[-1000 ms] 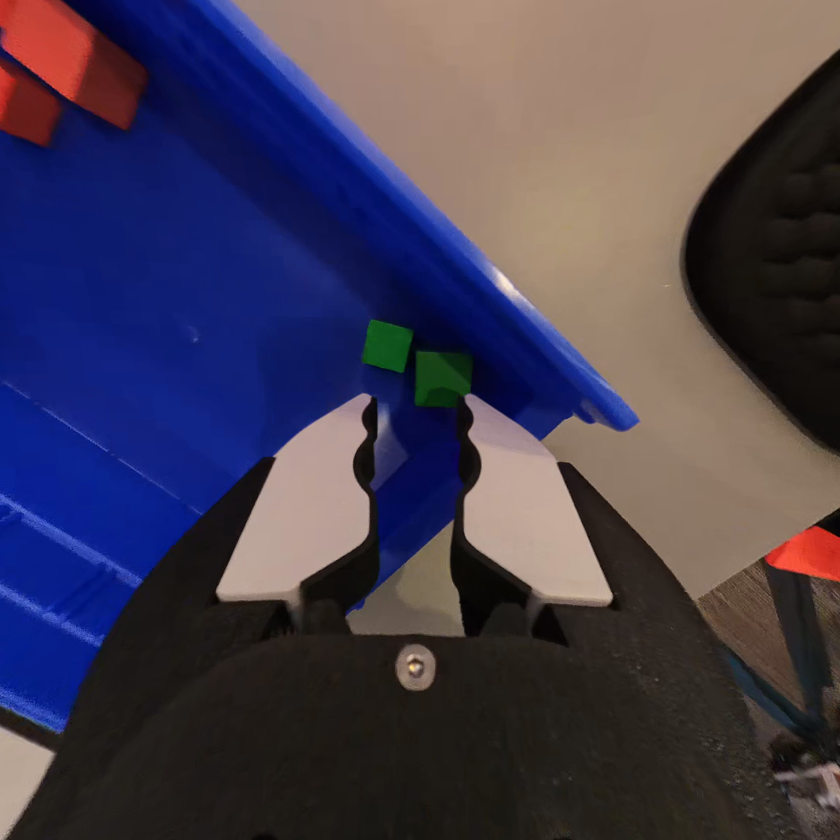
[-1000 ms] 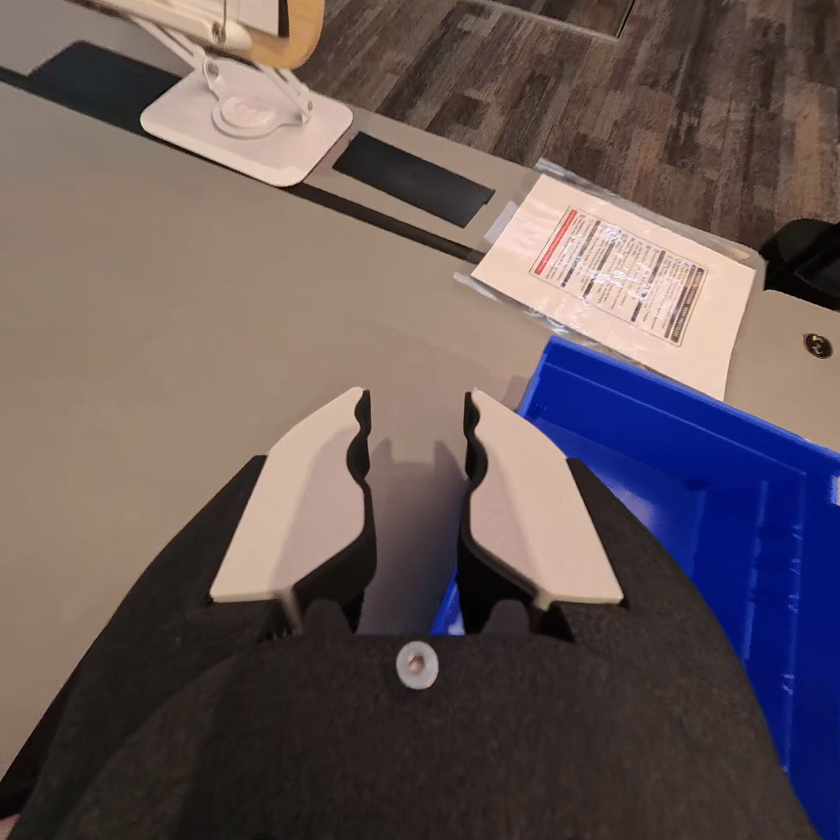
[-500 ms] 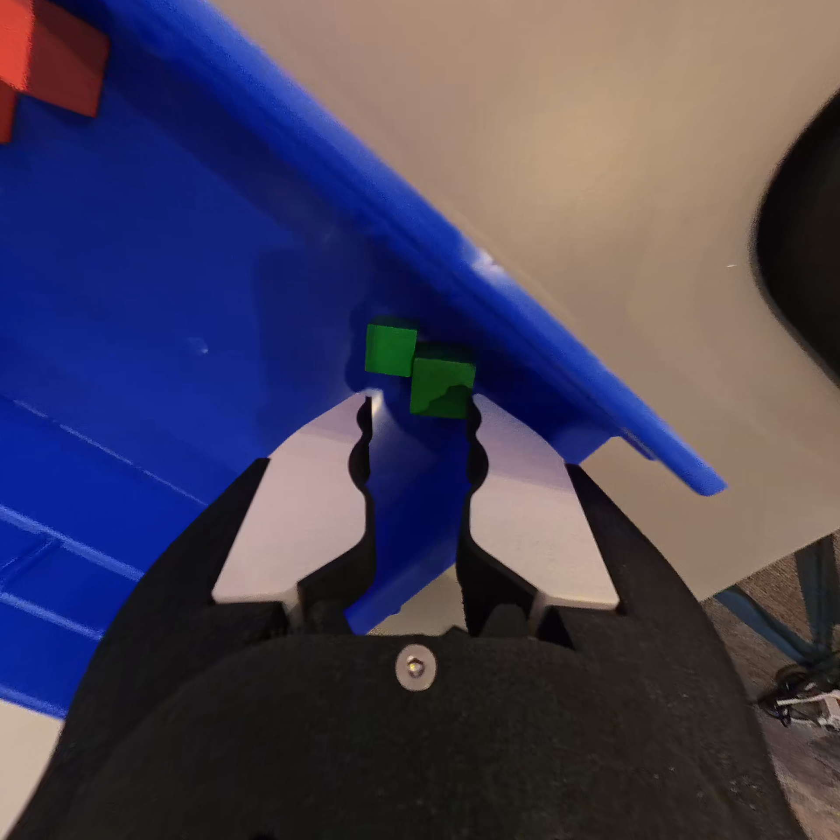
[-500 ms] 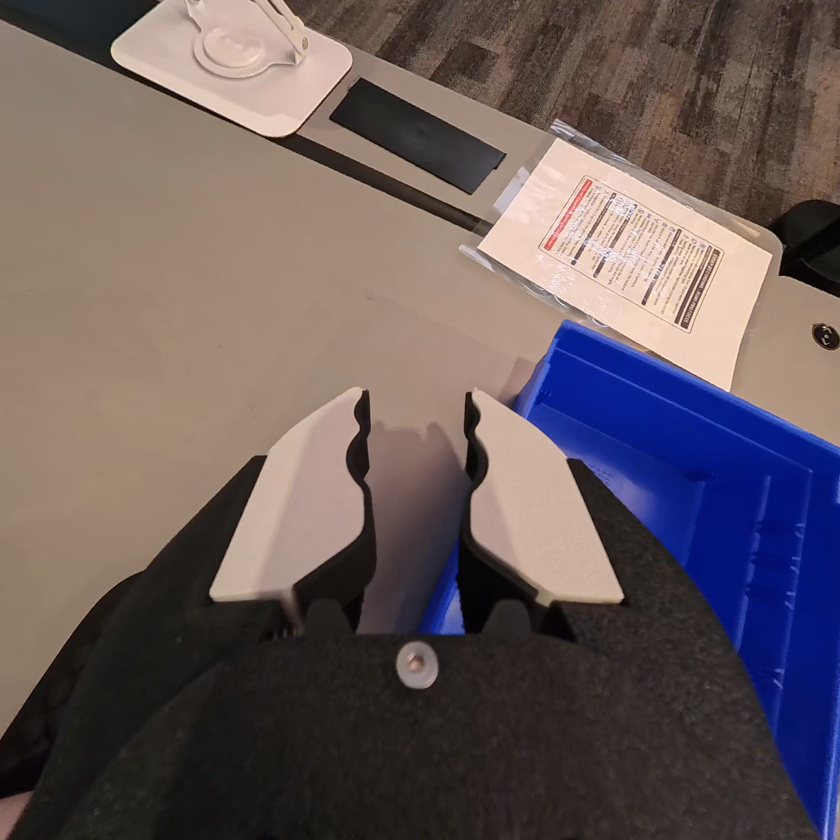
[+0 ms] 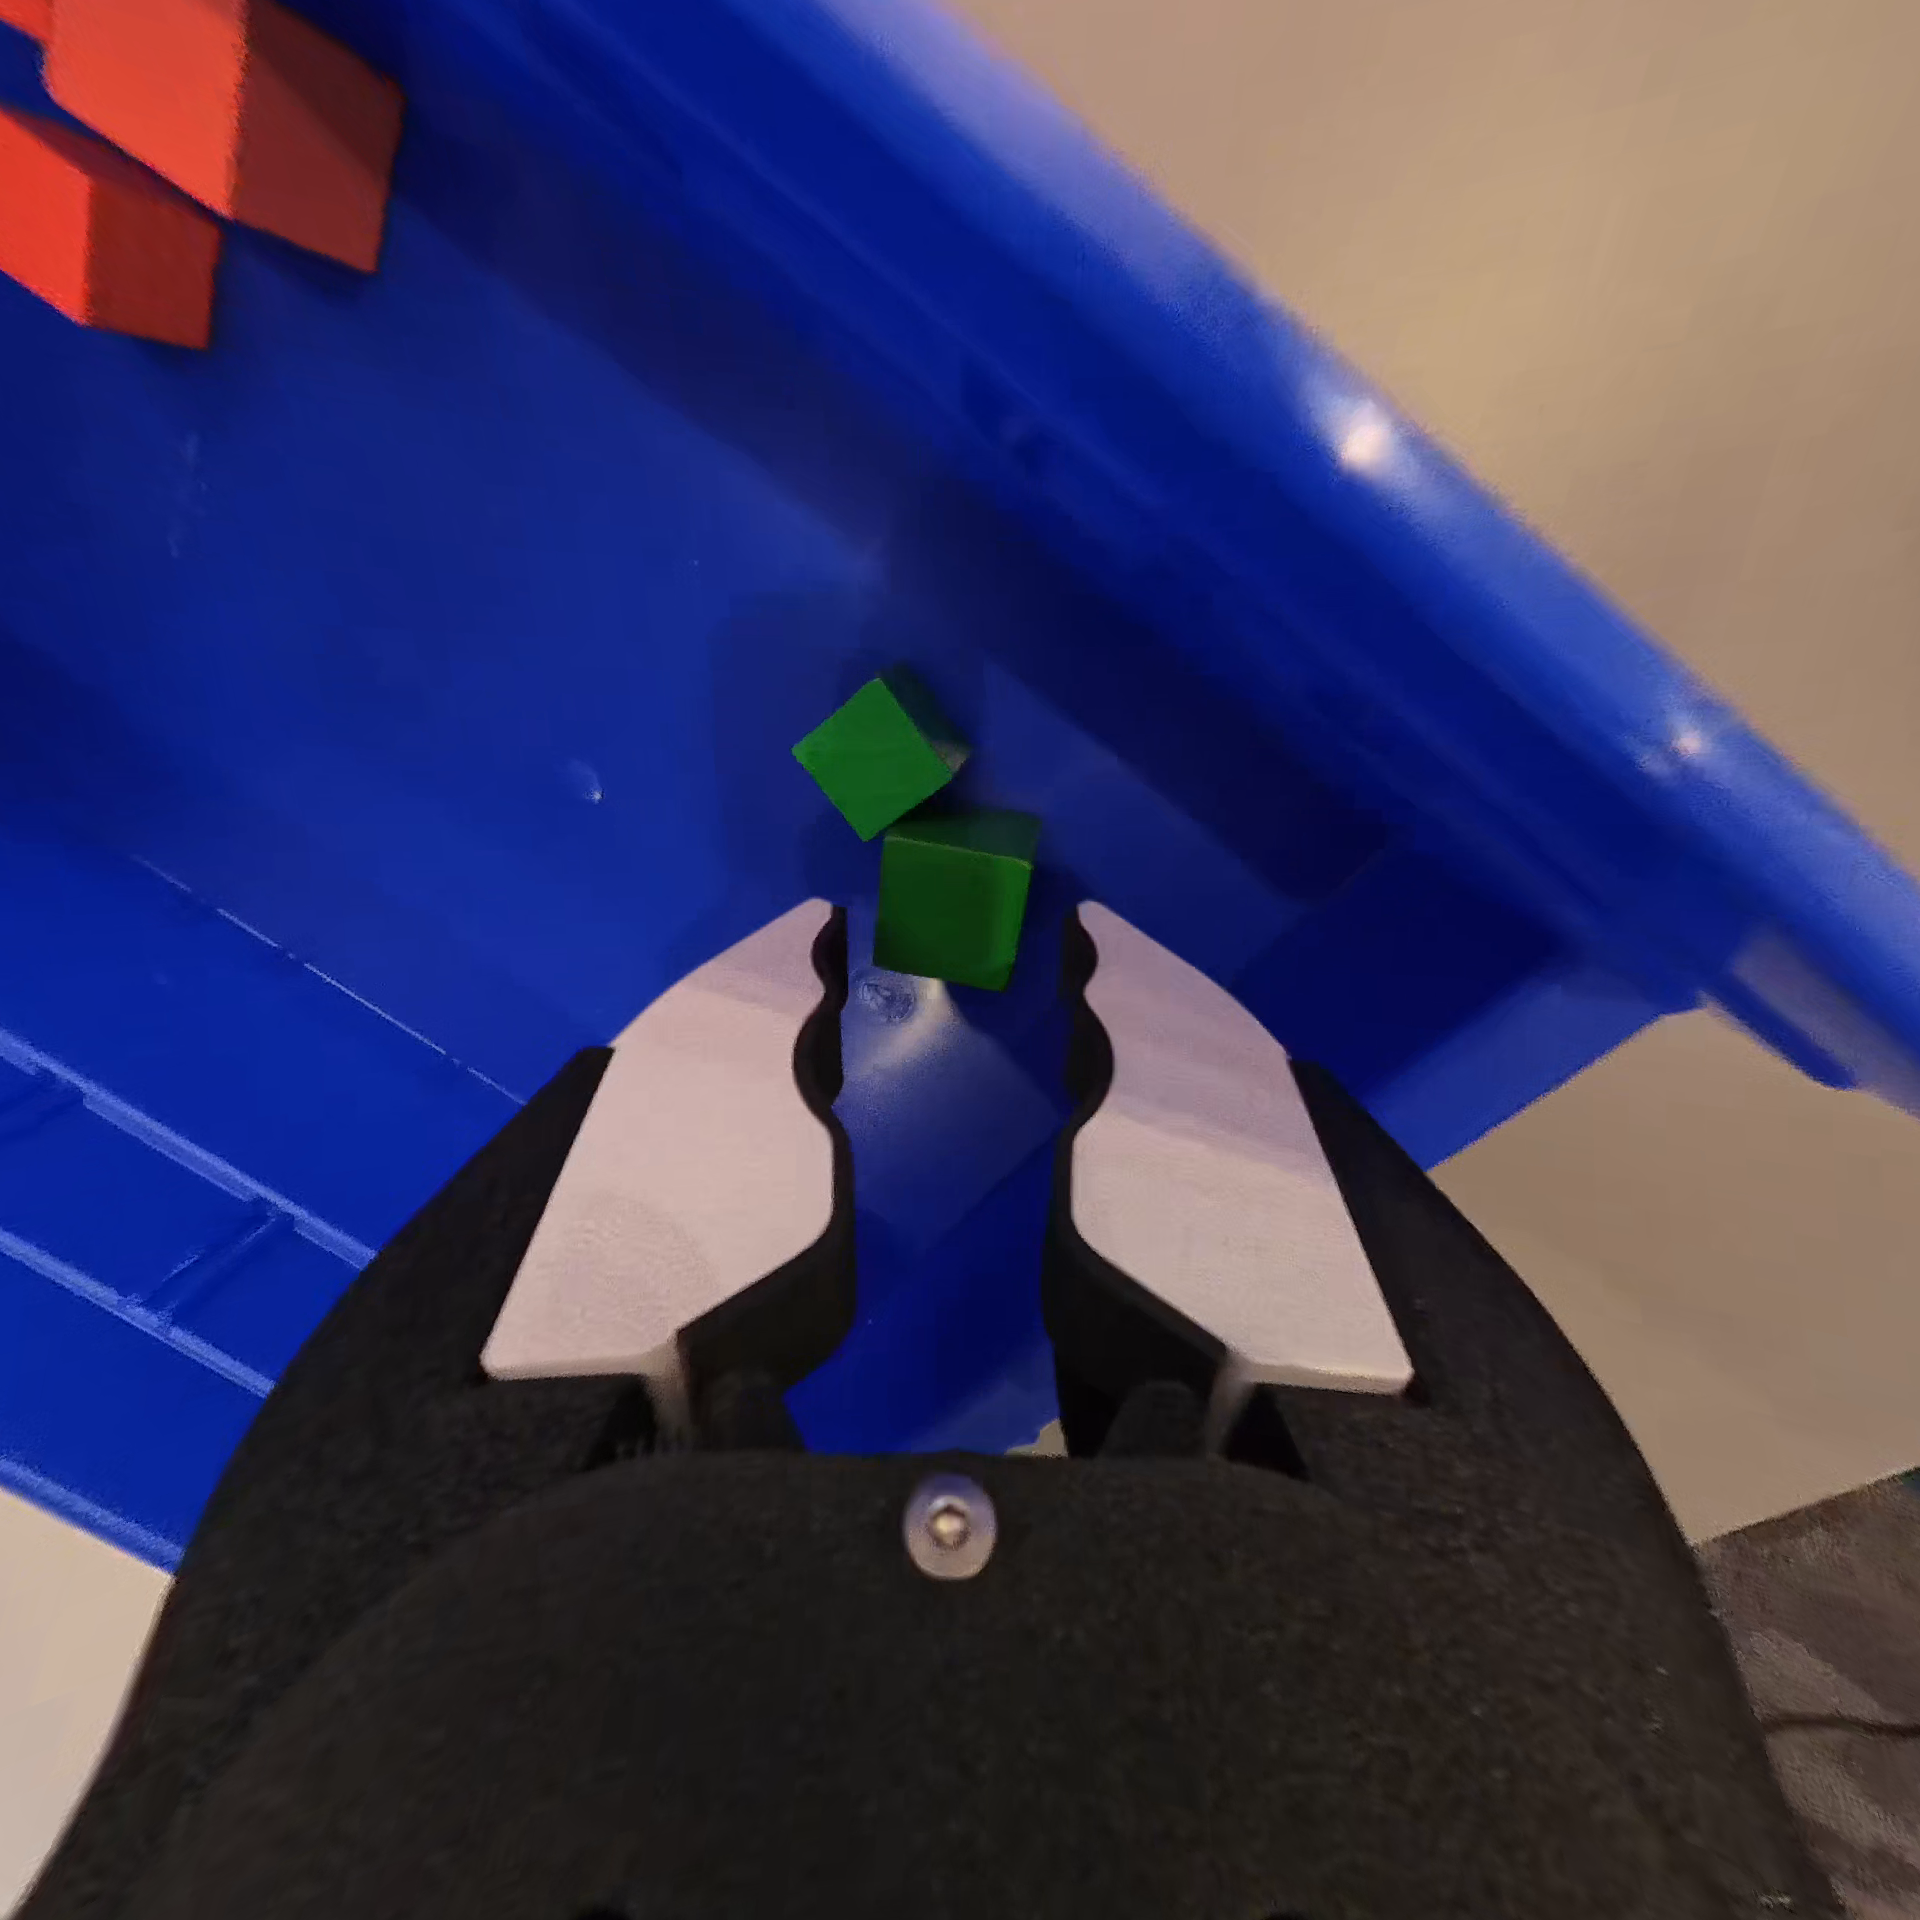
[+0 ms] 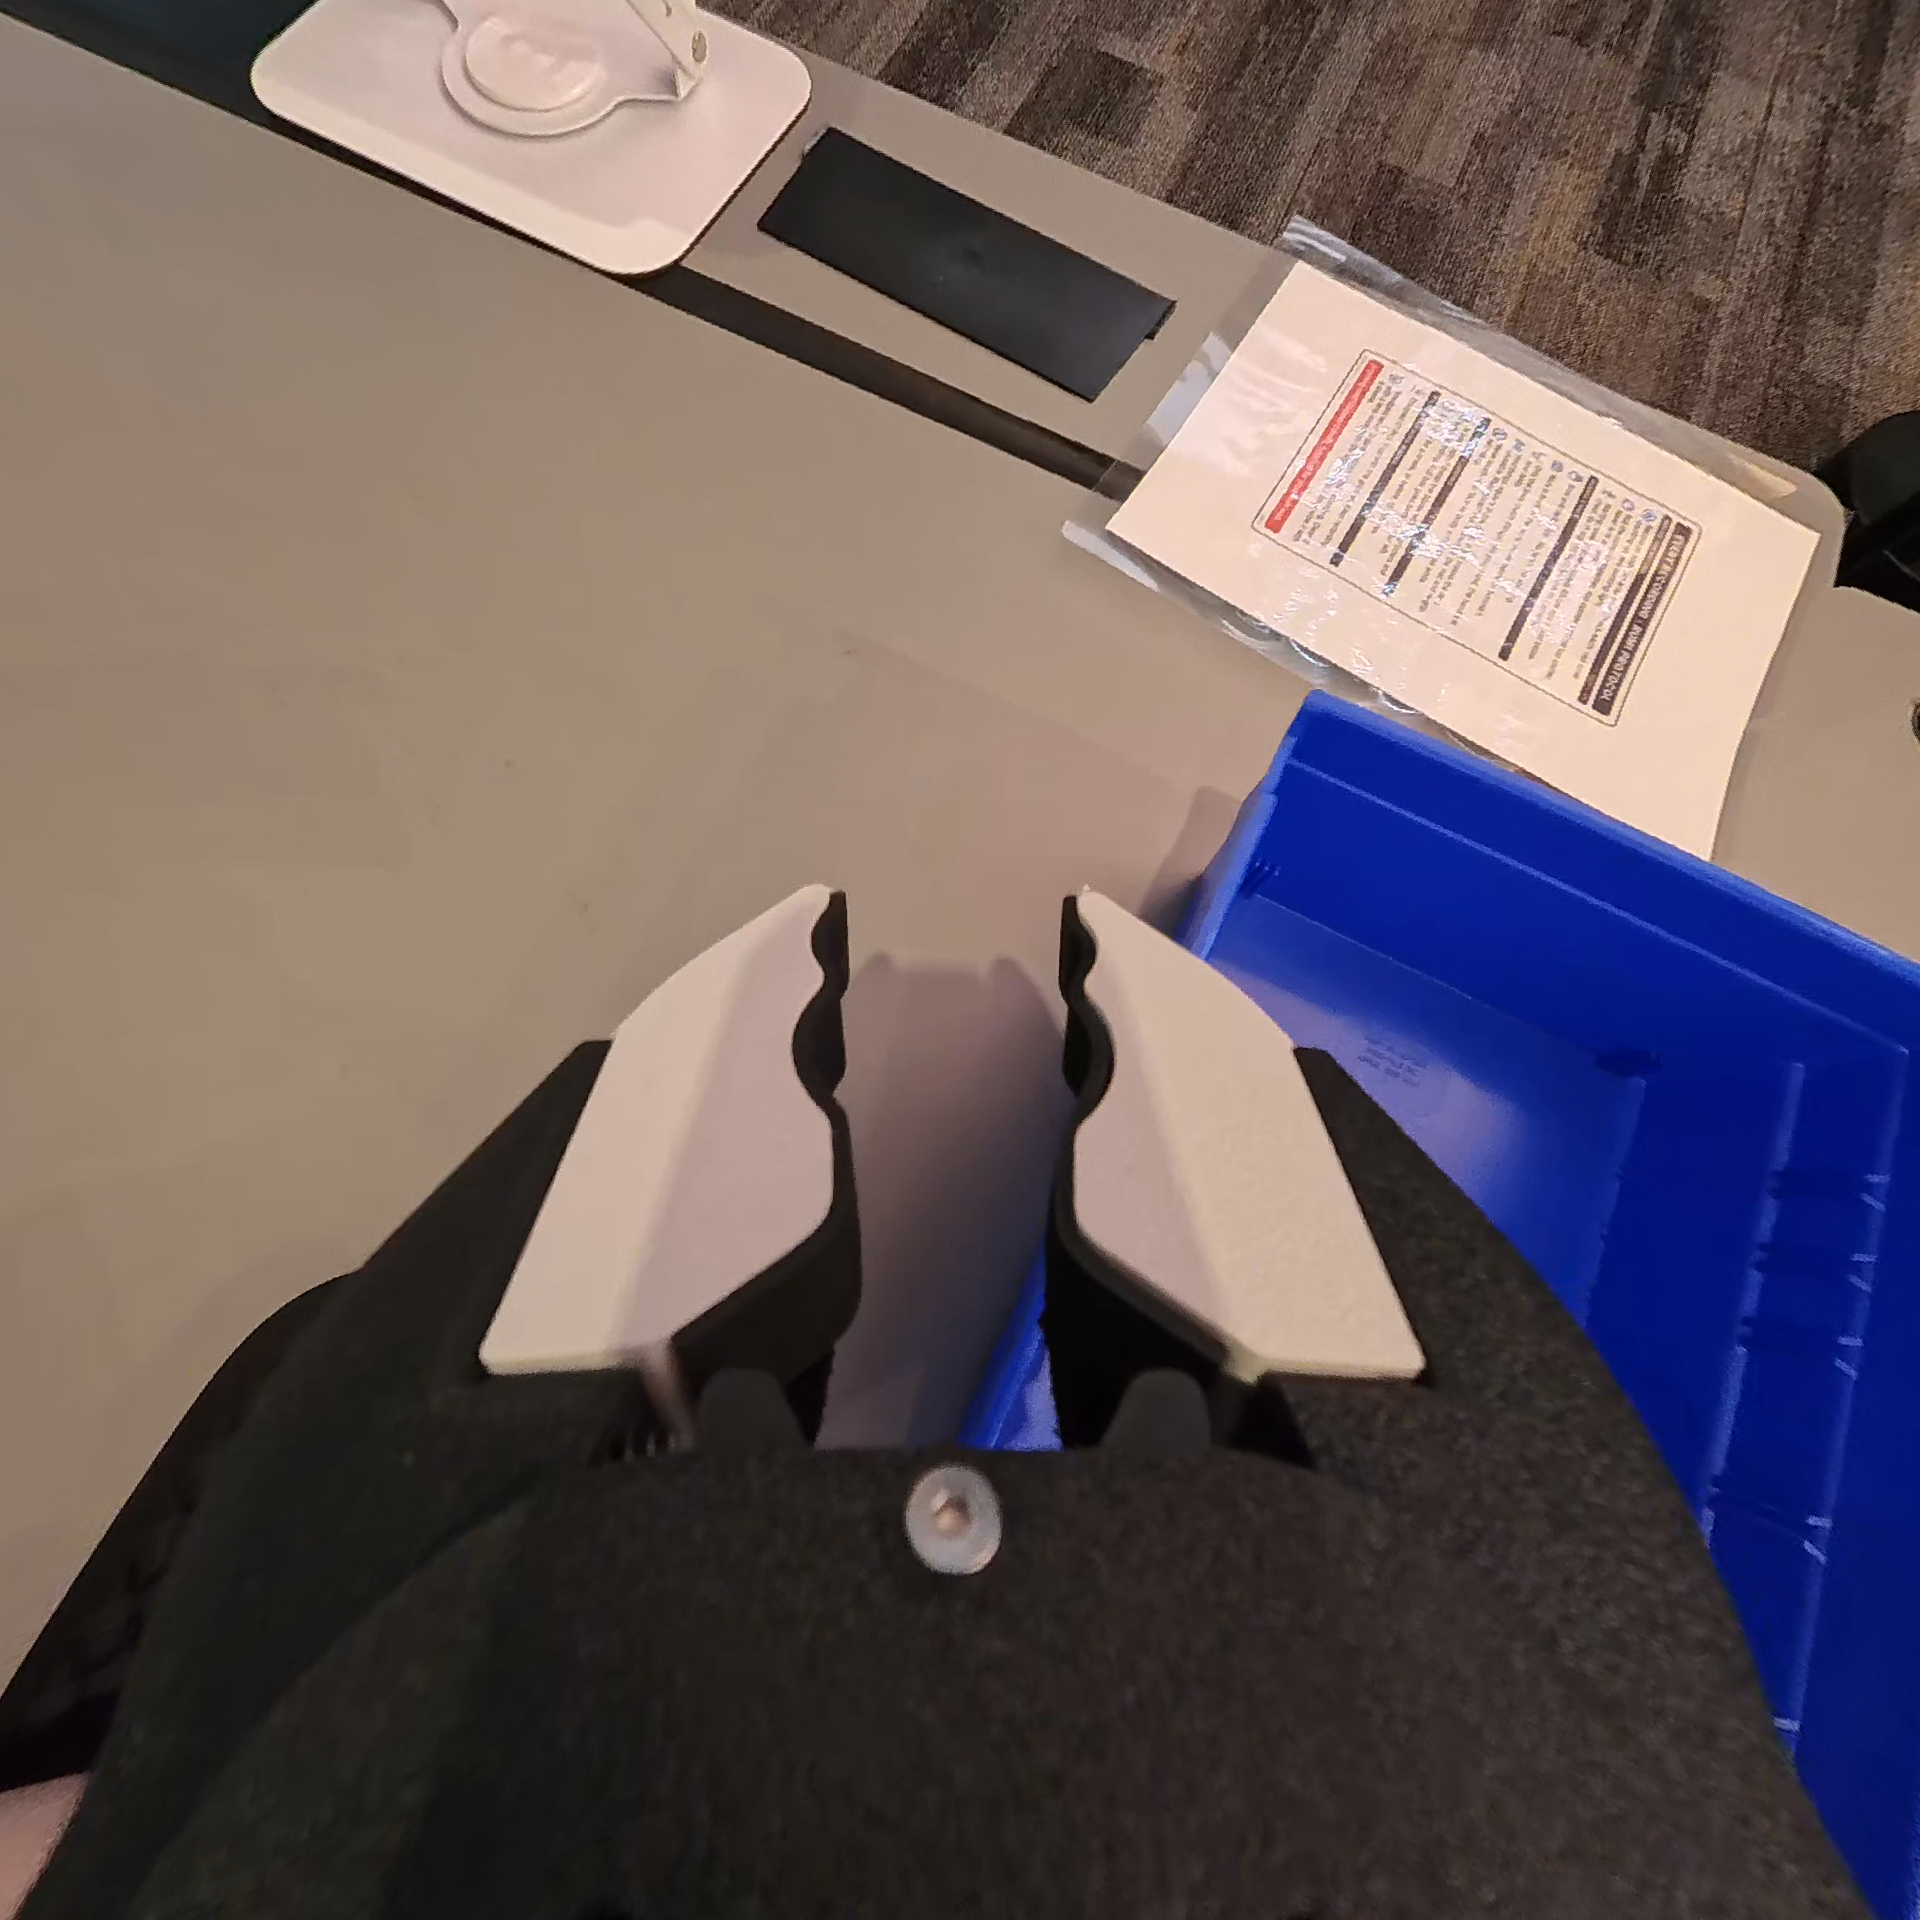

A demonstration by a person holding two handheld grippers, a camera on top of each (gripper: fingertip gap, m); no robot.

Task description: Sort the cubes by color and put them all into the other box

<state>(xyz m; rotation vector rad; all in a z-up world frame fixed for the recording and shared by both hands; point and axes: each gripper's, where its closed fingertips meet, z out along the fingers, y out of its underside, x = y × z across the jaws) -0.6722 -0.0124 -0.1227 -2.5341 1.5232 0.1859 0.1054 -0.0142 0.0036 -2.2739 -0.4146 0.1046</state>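
Two green cubes touch mid-frame inside the blue box; two red cubes upper left

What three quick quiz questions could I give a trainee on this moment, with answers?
1. True or false: the left claw is shut on a green cube.
2. How many green cubes lie in the blue box in the left wrist view? A) one B) two C) four
3. Fill in: the right claw hangs open over the grey ____, beside the other blue box.

Key:
1. False: it is open, and the nearer green cube sits just ahead of its tips.
2. B: the farther green cube lies just behind the nearer one.
3. table.
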